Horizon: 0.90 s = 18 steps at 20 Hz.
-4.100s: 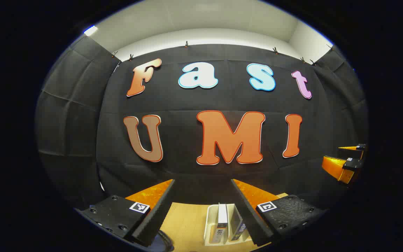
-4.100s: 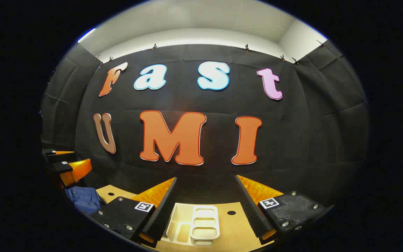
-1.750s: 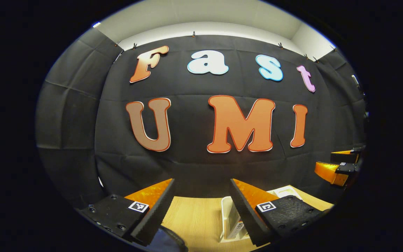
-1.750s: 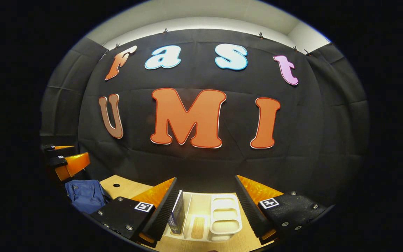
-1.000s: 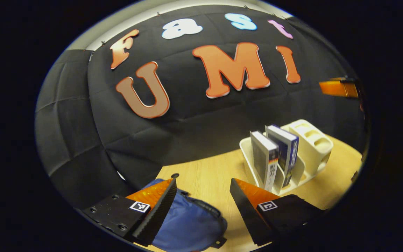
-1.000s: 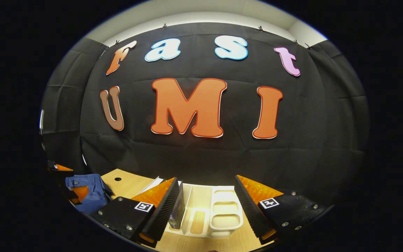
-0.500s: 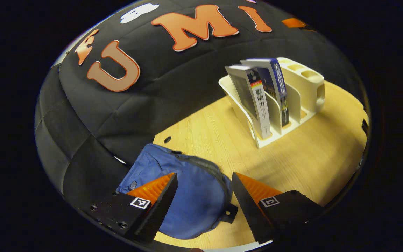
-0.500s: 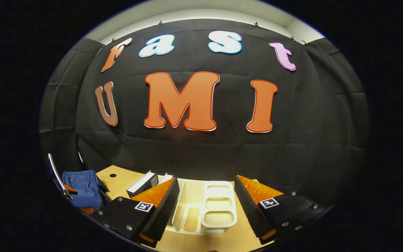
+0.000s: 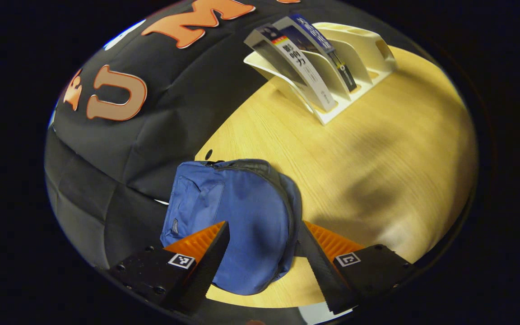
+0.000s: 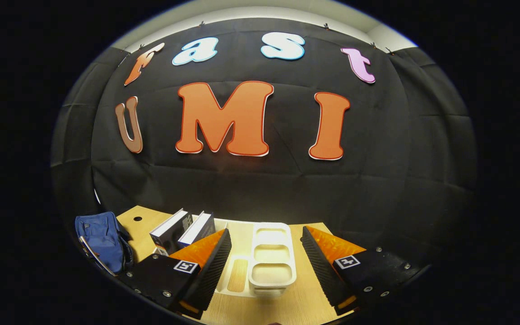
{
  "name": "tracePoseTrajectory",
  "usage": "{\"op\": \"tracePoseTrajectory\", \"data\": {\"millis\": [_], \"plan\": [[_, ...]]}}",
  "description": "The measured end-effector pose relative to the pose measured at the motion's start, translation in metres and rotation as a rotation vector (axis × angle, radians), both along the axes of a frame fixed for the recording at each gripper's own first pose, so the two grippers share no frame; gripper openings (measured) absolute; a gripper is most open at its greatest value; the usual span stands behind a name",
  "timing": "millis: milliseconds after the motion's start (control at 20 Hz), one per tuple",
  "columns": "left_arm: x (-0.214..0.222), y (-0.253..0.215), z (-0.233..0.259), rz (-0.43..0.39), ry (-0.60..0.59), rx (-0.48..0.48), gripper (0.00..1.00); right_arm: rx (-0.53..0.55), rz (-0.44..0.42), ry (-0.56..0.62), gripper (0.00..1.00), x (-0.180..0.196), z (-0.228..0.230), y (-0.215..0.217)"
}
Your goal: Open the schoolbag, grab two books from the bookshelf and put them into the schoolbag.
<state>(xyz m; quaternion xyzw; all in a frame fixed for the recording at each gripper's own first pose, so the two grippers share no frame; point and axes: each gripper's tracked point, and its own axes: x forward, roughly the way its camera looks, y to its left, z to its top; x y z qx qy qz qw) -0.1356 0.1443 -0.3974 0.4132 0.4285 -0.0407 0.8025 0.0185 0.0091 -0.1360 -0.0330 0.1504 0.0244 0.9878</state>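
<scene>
Blue schoolbag (image 9: 237,216) lies flat on your wooden table (image 9: 377,149), near the left back corner against the black wall. Your left gripper (image 9: 262,259) hangs over its near end with both fingers spread wide, gripping nothing; whether the tips touch the cloth you cannot tell. Zip looks closed along the curved dark edge, though the pull is too small to make out. Near edge of the bag is cut off behind the finger mounts.

Well apart, at the far right, the white bookshelf (image 9: 355,49) holds two books (image 9: 305,67), both leaning in the left slots; its top is cut off at the edge of the left gripper view.

In the right gripper view your right gripper (image 10: 264,266) is also spread wide and empty, poised above the bookshelf (image 10: 271,257). Books (image 10: 183,230) sit just left of its left finger, partly hidden by it. Schoolbag (image 10: 99,241) shows at far left, half cut off
</scene>
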Motion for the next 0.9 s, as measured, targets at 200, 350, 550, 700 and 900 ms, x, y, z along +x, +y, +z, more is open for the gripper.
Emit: {"op": "tracePoseTrajectory", "data": {"millis": [200, 350, 550, 700, 900], "plan": [[-0.005, 0.011, -0.02, -0.002, 0.029, 0.067, 0.96, -0.015, 0.001, 0.018, 0.94, -0.003, -0.006, 0.001], [-0.001, 0.02, -0.024, 0.024, 0.03, 0.069, 0.95, -0.032, 0.003, 0.025, 0.94, -0.004, -0.009, 0.002], [-0.002, 0.026, -0.036, 0.088, 0.077, -0.009, 0.84, -0.04, 0.008, 0.035, 0.94, -0.006, -0.011, 0.004], [0.004, 0.023, -0.03, 0.089, 0.079, -0.029, 0.52, -0.047, 0.007, 0.037, 0.94, -0.007, -0.01, 0.005], [0.007, 0.024, -0.019, 0.126, 0.114, -0.101, 0.13, -0.051, 0.002, 0.054, 0.94, -0.009, -0.011, 0.007]]}}
